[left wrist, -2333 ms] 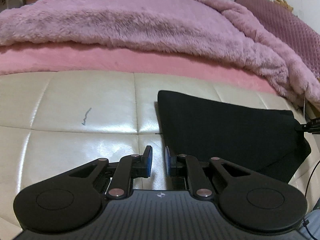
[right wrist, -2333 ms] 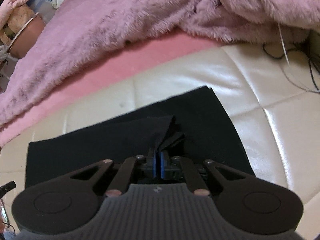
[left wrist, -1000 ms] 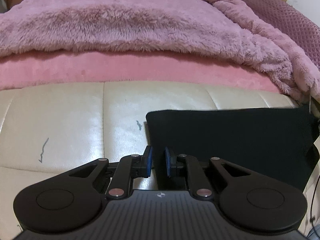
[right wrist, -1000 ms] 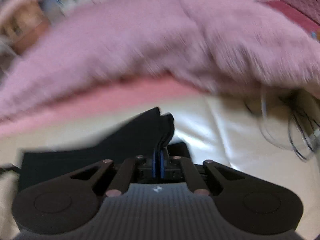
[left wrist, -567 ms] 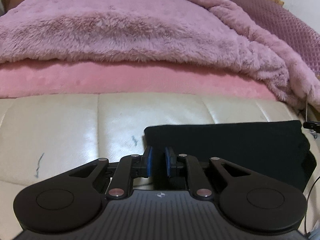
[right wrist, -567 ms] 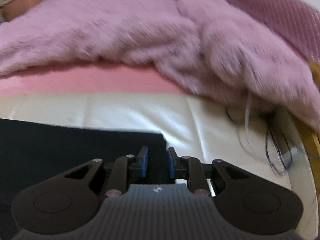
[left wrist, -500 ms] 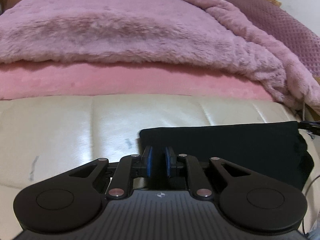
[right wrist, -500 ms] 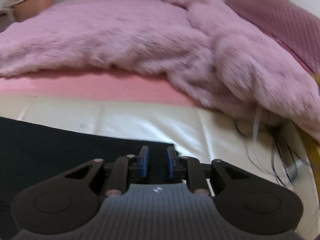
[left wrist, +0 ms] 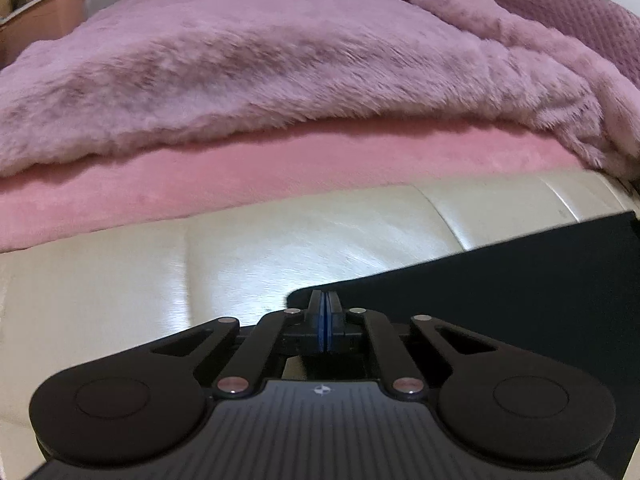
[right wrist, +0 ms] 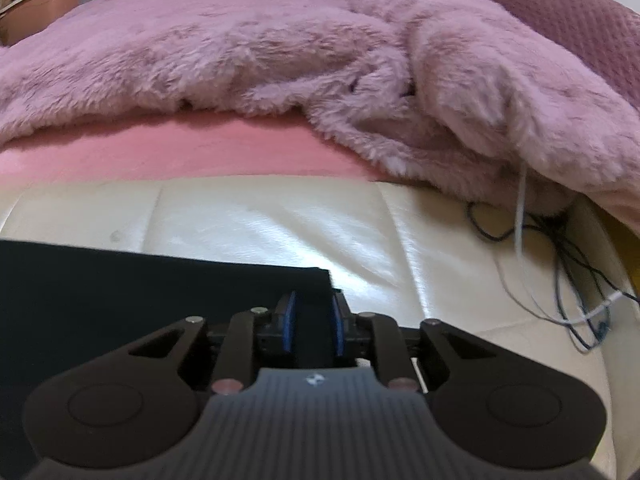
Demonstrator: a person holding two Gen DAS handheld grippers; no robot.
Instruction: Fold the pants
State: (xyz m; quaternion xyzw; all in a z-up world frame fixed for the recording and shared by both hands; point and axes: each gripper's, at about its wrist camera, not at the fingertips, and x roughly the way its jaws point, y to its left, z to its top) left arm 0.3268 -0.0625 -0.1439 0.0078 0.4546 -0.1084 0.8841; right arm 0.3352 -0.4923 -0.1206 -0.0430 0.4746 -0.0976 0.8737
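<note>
The black pants (left wrist: 500,280) lie folded flat on a cream leather surface (left wrist: 280,248). In the left wrist view they stretch from the gripper to the right edge. My left gripper (left wrist: 324,320) is shut at the pants' near left corner, and the cloth edge sits right at the pads. In the right wrist view the pants (right wrist: 140,288) fill the lower left. My right gripper (right wrist: 312,320) is open, its blue pads (right wrist: 289,322) straddling the pants' right corner.
A fluffy pink blanket (left wrist: 280,60) on a pink sheet (left wrist: 240,176) lies beyond the cream surface. Dark and white cables (right wrist: 560,248) trail at the right in the right wrist view. A quilted mauve cushion (right wrist: 560,12) is at the far right.
My right gripper let go of the pants fold and opened over the right corner. My left gripper moved onto the left corner and closed.
</note>
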